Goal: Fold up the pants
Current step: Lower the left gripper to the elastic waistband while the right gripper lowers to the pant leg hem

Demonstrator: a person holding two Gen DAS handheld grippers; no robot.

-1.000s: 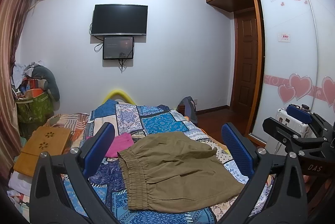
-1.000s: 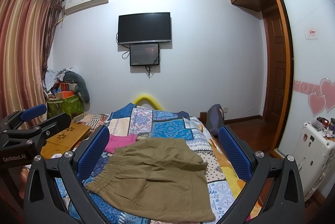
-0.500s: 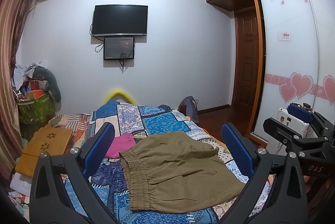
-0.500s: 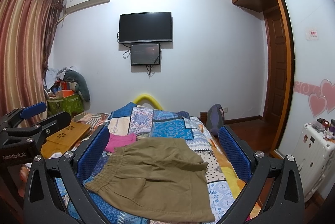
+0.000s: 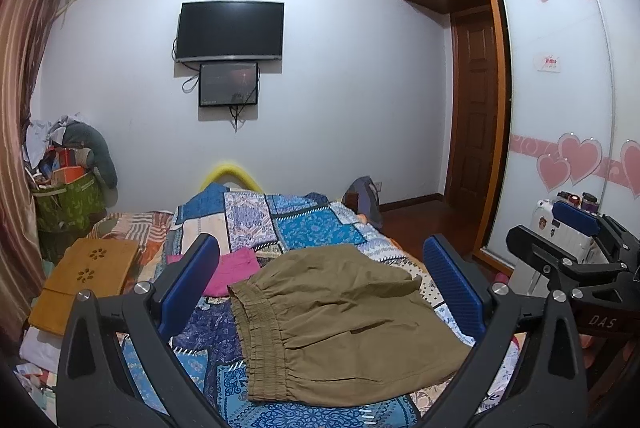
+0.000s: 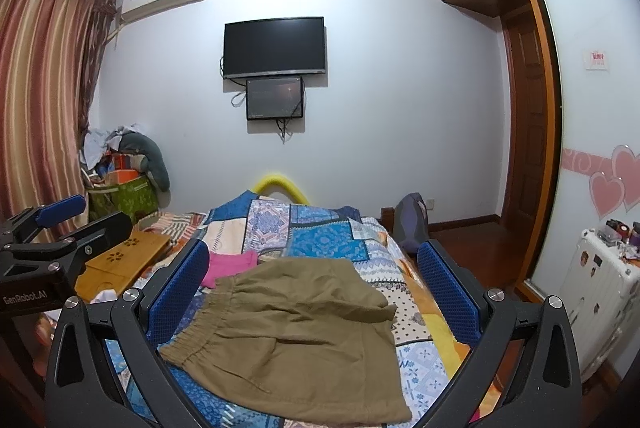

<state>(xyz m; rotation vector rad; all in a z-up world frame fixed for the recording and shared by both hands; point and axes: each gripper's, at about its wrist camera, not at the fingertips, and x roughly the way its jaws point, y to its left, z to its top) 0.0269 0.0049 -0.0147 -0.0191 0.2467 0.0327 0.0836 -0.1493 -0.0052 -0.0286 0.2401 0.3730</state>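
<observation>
Olive-brown pants (image 5: pixel 340 324) with an elastic waistband lie spread on the patchwork bed quilt (image 5: pixel 308 224), waistband to the left. They also show in the right wrist view (image 6: pixel 296 336). My left gripper (image 5: pixel 324 284) is open and empty, held above the near side of the pants. My right gripper (image 6: pixel 316 284) is open and empty, also above the pants, apart from the cloth. The right gripper shows at the right edge of the left wrist view (image 5: pixel 576 260), and the left gripper at the left edge of the right wrist view (image 6: pixel 60 228).
A pink garment (image 5: pixel 232 272) lies on the quilt (image 6: pixel 320 228) behind the pants. A wooden lap table (image 5: pixel 88 280) sits at the bed's left. A white suitcase (image 6: pixel 600 300) and wardrobe (image 5: pixel 560 108) stand on the right. A cluttered green bin (image 5: pixel 64 200) stands at the left by the far wall.
Both grippers have barely shifted; the view drifted very slightly. The pants lie as before.
</observation>
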